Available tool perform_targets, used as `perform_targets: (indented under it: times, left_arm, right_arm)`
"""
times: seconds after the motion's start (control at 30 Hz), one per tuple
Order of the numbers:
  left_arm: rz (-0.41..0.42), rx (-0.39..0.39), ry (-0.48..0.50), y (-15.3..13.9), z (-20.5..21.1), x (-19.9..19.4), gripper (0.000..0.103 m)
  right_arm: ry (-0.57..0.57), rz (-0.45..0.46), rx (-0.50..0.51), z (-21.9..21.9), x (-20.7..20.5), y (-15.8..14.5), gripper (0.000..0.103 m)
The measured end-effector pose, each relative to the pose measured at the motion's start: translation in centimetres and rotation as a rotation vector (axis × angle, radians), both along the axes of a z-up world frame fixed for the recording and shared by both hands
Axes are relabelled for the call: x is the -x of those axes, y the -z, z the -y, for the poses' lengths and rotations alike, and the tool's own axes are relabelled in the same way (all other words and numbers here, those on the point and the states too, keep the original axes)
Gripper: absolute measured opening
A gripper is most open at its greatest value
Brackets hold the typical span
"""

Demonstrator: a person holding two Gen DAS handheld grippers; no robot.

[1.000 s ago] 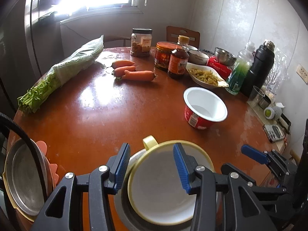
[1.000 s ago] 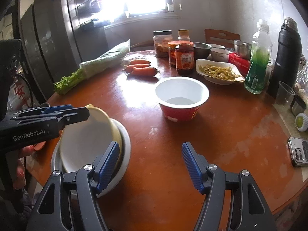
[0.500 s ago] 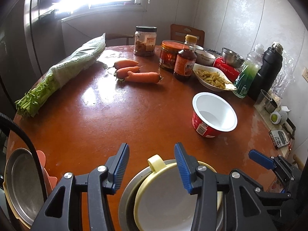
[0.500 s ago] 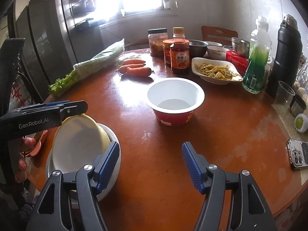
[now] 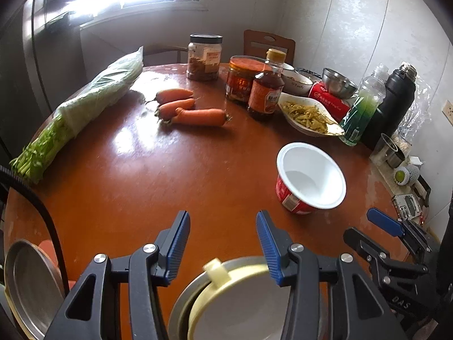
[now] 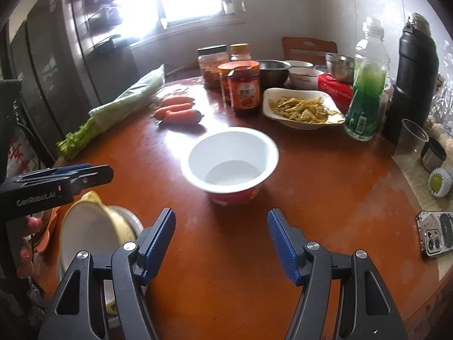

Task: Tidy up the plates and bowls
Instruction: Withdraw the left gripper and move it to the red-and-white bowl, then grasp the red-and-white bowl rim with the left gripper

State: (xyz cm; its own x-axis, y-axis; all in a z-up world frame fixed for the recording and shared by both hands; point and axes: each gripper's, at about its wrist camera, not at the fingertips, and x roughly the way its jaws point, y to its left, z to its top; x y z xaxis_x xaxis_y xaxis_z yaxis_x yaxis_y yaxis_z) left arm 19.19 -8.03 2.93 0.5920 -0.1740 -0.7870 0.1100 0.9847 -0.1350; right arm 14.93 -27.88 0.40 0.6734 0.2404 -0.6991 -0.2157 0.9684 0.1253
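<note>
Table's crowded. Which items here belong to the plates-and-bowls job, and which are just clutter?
Job items: yellow bowl on metal plate; red-and-white paper bowl; metal pan.

Clutter: carrots, bagged celery, sauce jars, green bottle, black flask, phone.

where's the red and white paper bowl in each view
Left wrist: the red and white paper bowl sits right of centre, tilted, beyond the open left gripper.
Right wrist: it sits at centre, straight ahead of the open right gripper.
Shared landmark: the three carrots lie farther back and to its left in both views.
</note>
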Motion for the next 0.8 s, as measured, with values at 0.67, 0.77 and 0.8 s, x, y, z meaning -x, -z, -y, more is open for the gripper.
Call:
perform_targets:
  times: [0.67, 0.77, 0.8]
  left_arm:
    - [-0.086, -0.015, 0.094, 1.1, 5.0, -5.2, 0.049]
    - [-0.099, -0.009, 0.088, 1.4, 5.2, -5.8, 0.049]
    - [-0.105, -0.003, 0.09, 1.5, 5.3, -5.9, 0.049]
  right_arm:
    - [0.041, -0.034, -0.027, 3.0, -6.8, 1.2, 0.07]
    - [0.028, -0.041, -0.032, 2.9, -7.7, 1.6, 0.07]
    - [0.021, -0.04, -0.032, 2.8, -7.9, 1.8, 0.07]
